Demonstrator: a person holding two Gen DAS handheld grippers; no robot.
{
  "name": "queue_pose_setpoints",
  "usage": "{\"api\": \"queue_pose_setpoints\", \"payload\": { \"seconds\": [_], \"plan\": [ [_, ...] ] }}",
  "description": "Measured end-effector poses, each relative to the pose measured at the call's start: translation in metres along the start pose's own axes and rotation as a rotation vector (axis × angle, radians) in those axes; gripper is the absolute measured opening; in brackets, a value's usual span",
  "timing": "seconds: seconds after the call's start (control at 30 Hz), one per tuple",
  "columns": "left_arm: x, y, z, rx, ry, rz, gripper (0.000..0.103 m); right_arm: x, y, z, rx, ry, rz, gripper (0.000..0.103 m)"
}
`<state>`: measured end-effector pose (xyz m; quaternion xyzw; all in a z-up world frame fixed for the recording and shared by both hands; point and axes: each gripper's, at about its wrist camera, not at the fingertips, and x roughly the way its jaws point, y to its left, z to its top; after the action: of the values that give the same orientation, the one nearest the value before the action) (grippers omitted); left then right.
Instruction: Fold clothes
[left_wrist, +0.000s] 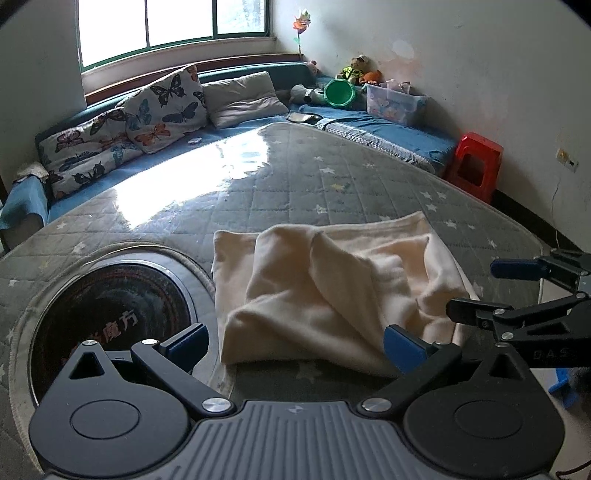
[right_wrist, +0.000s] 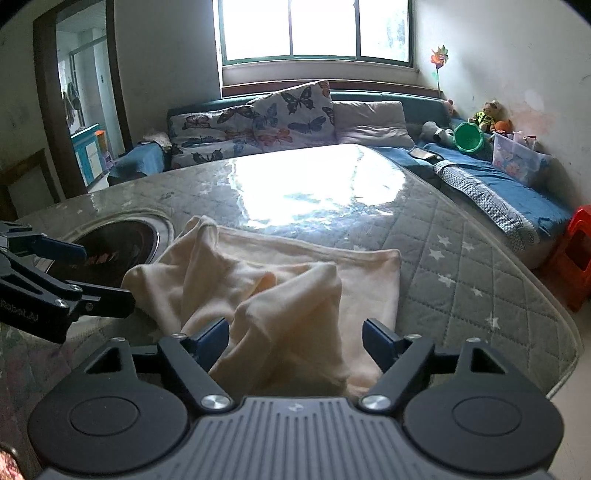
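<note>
A cream garment (left_wrist: 332, 291) lies loosely bunched on the quilted grey star-pattern table cover (left_wrist: 295, 177); it also shows in the right wrist view (right_wrist: 280, 291). My left gripper (left_wrist: 295, 341) is open just in front of the garment's near edge, its right finger at the cloth's corner. My right gripper (right_wrist: 295, 338) is open, its fingers either side of a raised fold at the garment's near edge. The right gripper also shows at the right of the left wrist view (left_wrist: 476, 291), open. The left gripper shows at the left of the right wrist view (right_wrist: 107, 275), open.
A round black burner recess (left_wrist: 110, 317) sits in the table left of the garment. Behind the table runs a blue bench with butterfly cushions (left_wrist: 162, 107), toys, a green bucket (left_wrist: 340, 92) and a plastic box (left_wrist: 395, 101). A red stool (left_wrist: 476, 166) stands at the right.
</note>
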<state>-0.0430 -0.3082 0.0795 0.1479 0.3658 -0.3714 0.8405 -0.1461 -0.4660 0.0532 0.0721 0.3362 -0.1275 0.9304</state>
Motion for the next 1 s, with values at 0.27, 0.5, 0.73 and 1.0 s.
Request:
{"api": "queue_pose_setpoints", "payload": {
  "seconds": [0.27, 0.5, 0.73, 1.0],
  "plan": [
    [0.017, 0.006, 0.032, -0.06, 0.011, -0.057, 0.087, 0.02, -0.012, 0.015, 0.032, 0.006, 0.008, 0.069],
    [0.033, 0.005, 0.058, -0.121, 0.029, -0.107, 0.081, 0.033, -0.023, 0.028, 0.055, -0.007, -0.002, 0.062],
    [0.059, 0.005, 0.074, -0.143, 0.088, -0.065, 0.081, 0.048, -0.032, 0.031, 0.068, 0.026, -0.004, 0.061],
    [0.089, 0.009, 0.072, -0.179, 0.179, -0.069, 0.041, 0.068, -0.041, 0.028, 0.088, 0.092, 0.029, 0.045]
  ]
}}
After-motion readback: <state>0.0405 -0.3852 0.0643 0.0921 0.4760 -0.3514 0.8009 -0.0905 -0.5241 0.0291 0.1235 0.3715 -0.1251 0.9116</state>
